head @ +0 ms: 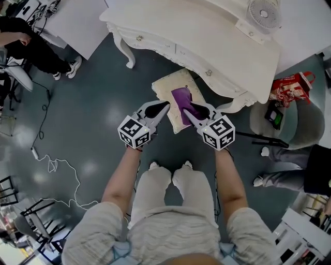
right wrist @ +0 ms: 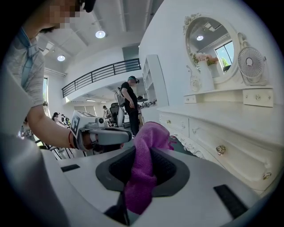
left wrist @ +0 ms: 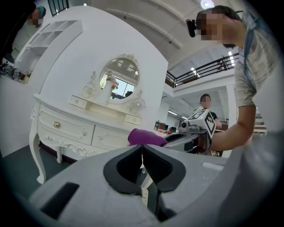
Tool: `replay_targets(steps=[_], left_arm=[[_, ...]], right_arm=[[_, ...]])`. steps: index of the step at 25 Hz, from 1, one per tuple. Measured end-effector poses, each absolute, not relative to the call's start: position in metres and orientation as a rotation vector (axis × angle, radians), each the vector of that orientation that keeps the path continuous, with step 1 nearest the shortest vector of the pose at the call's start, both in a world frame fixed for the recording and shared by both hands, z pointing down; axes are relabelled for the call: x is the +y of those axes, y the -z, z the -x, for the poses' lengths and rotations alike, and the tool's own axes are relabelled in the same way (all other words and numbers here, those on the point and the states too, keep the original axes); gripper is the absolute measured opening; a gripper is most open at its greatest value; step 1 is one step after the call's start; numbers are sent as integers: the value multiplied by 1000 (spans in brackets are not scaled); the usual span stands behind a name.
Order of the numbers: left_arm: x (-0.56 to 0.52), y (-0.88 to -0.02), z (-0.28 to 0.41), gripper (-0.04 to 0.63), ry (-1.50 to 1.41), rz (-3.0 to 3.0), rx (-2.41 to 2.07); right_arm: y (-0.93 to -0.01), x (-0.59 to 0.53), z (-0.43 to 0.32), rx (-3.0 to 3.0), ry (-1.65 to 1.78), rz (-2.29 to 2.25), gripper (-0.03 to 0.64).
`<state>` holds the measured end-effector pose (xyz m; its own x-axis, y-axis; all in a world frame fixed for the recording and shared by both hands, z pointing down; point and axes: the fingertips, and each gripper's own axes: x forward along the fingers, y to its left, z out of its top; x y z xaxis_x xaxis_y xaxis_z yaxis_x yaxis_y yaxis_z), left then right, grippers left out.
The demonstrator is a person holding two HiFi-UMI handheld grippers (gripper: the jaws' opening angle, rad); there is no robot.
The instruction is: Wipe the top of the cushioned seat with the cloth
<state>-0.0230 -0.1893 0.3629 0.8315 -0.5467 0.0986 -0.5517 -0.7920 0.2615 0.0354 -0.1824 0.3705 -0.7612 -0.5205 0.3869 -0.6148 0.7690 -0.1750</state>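
Lying far left on the dark floor [head: 93,108]: white cable [head: 57,166]. L gripper [head: 163,107] next, jaws together, nothing btwn them, tip at the near-left edge of the seat [head: 166,83]. Seat = cream cushion, far end tucked under the white dresser [head: 207,36]. Purple cloth [head: 180,97] sits over the seat's middle in head view; can't tell if it touches the cushion. R gripper [head: 187,112] just right of it, jaws clamped on cloth, fabric bunched btwn pads & sticking out front. Fan [head: 264,12] on dresser top, far right.
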Motion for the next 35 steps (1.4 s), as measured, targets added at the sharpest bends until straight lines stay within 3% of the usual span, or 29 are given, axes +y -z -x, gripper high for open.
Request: replay_targets(steps=[9,15,21,31,35], left_arm=[[-220,-461,17,17,-32,-2804,-813],[-242,-519,14,68,21,-2880,-848],[-251,-566,7,281,55,-2953,-870],[-246,-613,13,444,55,-2990,-901],[-232,-638,23,576,-92,-2981,-918]], right_arm=[[-460,-219,-31,-2643,-378,-876,89],[-517,-245,-34,-2631,-258,-848,89],[-564,-261,-40,-2630,-141,-861,89],[-598,-269,-43,-2610,-31,-904,89],[-606,-287,-45,-2539,-9,-932,89]])
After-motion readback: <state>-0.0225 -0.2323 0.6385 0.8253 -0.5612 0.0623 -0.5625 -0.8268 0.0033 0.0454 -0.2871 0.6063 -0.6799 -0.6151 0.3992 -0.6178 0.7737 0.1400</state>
